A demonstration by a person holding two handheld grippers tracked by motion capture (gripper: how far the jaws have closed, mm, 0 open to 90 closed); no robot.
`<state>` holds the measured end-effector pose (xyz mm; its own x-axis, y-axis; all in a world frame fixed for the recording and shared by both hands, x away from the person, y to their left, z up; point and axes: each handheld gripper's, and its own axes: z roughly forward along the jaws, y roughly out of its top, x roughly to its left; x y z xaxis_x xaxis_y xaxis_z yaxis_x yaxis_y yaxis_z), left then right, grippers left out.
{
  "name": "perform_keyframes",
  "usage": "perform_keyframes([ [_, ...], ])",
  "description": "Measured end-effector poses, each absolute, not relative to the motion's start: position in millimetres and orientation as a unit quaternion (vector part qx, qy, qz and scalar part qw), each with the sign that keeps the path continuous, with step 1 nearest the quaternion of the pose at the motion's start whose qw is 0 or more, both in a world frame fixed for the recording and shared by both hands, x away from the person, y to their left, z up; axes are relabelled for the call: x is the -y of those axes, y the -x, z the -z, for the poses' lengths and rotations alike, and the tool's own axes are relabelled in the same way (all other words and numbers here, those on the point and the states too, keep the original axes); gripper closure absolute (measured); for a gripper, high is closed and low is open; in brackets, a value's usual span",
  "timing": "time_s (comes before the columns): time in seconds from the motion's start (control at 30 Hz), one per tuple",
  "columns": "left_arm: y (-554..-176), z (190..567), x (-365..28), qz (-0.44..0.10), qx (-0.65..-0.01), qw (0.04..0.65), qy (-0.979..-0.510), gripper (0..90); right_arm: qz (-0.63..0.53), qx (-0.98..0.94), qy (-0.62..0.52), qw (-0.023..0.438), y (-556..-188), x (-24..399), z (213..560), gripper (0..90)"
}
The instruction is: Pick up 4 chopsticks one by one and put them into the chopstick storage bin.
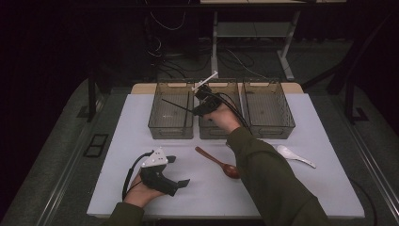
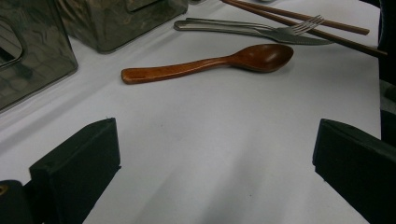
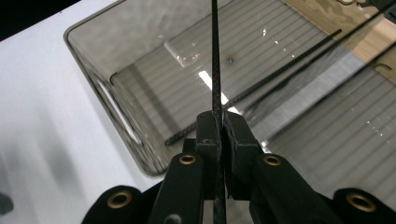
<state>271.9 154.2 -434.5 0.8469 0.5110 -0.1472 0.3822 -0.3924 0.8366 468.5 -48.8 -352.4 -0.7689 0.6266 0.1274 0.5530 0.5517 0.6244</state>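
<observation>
My right gripper [image 1: 195,111] hovers over the left clear grey bin [image 1: 170,130], shut on a thin black chopstick [image 1: 176,104] that sticks out to the left. In the right gripper view the jaws [image 3: 221,122] pinch that chopstick [image 3: 215,70] above the bin's floor. A second black chopstick [image 3: 261,88] lies inside the bin. My left gripper [image 1: 178,170] rests near the table's front left, open with nothing between its jaws [image 2: 217,154]. A brown wooden spoon [image 1: 219,162] [image 2: 210,63] lies on the white table ahead of it.
Two more clear bins, the middle one [image 1: 211,133] and the right one [image 1: 270,129], stand in a row at the back. A white ceramic spoon [image 1: 294,155] lies at the right. A metal fork [image 2: 261,29] and brown chopsticks [image 2: 303,21] lie beyond the wooden spoon.
</observation>
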Motion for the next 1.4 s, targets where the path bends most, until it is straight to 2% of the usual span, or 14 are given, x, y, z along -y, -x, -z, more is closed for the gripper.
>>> perform_keyframes([
  [0.57,-272,434,-154,-0.064,-0.265,0.484,-0.832,0.0,-0.327,-0.869,-0.363,0.074,-488,17,363,84.4],
  [0.6,-271,434,-155,-0.065,-0.266,0.484,-0.831,0.0,-0.328,-0.870,-0.361,0.074,-488,15,363,82.8],
  [0.63,-271,434,-155,-0.065,-0.266,0.484,-0.831,0.0,-0.330,-0.868,-0.363,0.079,-487,13,363,77.1],
  [0.97,-271,434,-155,-0.067,-0.264,0.483,-0.832,0.0,-0.350,-0.865,-0.349,0.085,-485,21,353,59.3],
  [1.27,-271,434,-154,-0.068,-0.271,0.486,-0.828,0.0,-0.374,-0.865,-0.325,0.082,-474,47,335,45.4],
  [1.4,-272,434,-154,-0.071,-0.268,0.482,-0.831,0.0,-0.371,-0.872,-0.305,0.090,-466,59,326,42.2],
])
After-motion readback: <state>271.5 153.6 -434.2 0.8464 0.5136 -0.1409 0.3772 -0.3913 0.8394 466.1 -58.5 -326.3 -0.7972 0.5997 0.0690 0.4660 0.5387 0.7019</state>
